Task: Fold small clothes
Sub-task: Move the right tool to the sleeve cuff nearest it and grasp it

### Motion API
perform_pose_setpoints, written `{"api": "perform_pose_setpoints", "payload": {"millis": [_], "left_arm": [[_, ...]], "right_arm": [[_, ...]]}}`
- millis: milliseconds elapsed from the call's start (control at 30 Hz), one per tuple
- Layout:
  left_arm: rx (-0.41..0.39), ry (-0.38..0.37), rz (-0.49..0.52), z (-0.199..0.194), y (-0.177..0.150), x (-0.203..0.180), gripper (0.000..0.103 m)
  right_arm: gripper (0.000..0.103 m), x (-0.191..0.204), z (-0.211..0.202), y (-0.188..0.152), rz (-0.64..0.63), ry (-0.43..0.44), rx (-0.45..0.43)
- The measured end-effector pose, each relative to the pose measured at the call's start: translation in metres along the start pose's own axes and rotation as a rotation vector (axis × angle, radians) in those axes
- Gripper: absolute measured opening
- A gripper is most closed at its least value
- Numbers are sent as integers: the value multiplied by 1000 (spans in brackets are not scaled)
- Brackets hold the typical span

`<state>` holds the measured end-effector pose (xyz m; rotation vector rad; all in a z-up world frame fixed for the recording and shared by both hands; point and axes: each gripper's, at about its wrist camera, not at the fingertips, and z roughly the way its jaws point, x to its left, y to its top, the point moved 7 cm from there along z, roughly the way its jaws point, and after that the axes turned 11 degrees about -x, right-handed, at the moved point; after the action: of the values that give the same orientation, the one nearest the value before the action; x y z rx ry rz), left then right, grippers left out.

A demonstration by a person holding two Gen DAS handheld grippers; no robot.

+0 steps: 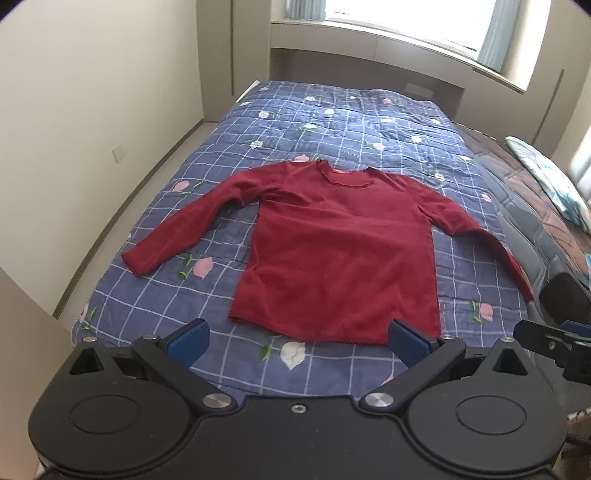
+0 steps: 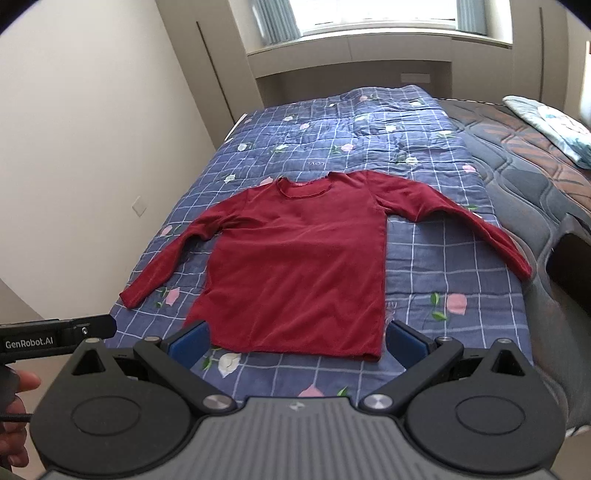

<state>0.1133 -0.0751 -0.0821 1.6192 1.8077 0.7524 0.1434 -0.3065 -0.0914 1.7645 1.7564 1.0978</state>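
Note:
A dark red long-sleeved shirt point(image 1: 332, 251) point(image 2: 295, 266) lies flat on the bed, neck away from me, both sleeves spread out to the sides. My left gripper point(image 1: 297, 341) hovers open above the bed just short of the shirt's hem, blue pads wide apart and holding nothing. My right gripper point(image 2: 295, 341) is also open, above the hem, with nothing between its pads. Part of the right gripper's body point(image 1: 554, 339) shows at the right edge of the left wrist view, and the left gripper's body point(image 2: 55, 336) at the left edge of the right wrist view.
The bed carries a blue checked quilt point(image 1: 332, 122) with pink and white flowers. A bare dark quilted mattress point(image 2: 517, 147) with a patterned pillow point(image 2: 554, 125) lies to the right. A beige wall point(image 1: 92, 110) runs along the left; a window point(image 1: 406, 18) is behind. A hand point(image 2: 14, 424) shows lower left.

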Motion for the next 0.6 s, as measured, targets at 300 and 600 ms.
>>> {"api": "perform_pose_setpoints", "payload": {"millis": [300, 600], "left_arm": [[-3, 84, -34, 10, 17, -28, 102], [16, 73, 16, 37, 43, -42, 102]], "right_arm": [[103, -27, 27, 32, 30, 37, -32], [103, -38, 49, 67, 74, -41, -31]]}}
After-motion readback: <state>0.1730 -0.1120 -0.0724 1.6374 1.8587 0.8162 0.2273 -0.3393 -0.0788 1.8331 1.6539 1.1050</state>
